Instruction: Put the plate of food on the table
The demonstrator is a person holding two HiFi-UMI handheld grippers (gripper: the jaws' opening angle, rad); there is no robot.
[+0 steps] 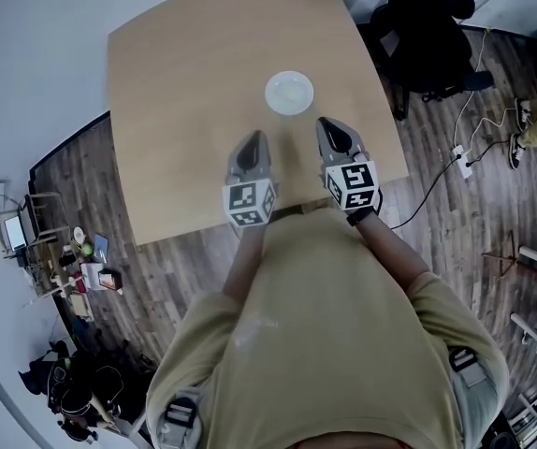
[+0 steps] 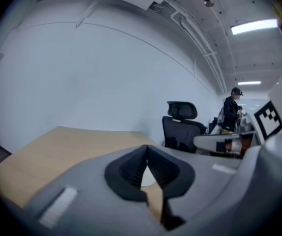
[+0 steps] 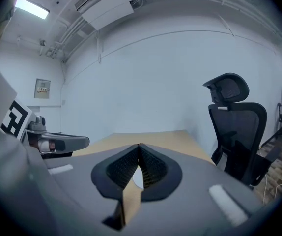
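A round white plate [image 1: 289, 93] sits on the pale wooden table [image 1: 175, 110], a little beyond its middle; I make out no food on it. Both grippers hover over the table's near edge, short of the plate and apart from it. My left gripper [image 1: 256, 138] is shut with nothing in it, its dark pads [image 2: 131, 168] meeting at the tip. My right gripper [image 1: 330, 124] is shut and empty too, pads [image 3: 153, 167] touching. Slivers of the plate [image 2: 148, 179] [image 3: 136, 178] show below the joined tips in both gripper views.
A black office chair [image 1: 428, 36] stands off the table's far right corner, also in the gripper views as the chair [image 3: 237, 127] [image 2: 180, 127]. Cables and a power strip [image 1: 460, 154] lie on the wooden floor at right. A person [image 2: 232, 109] stands in the background. Clutter [image 1: 81, 260] sits at left.
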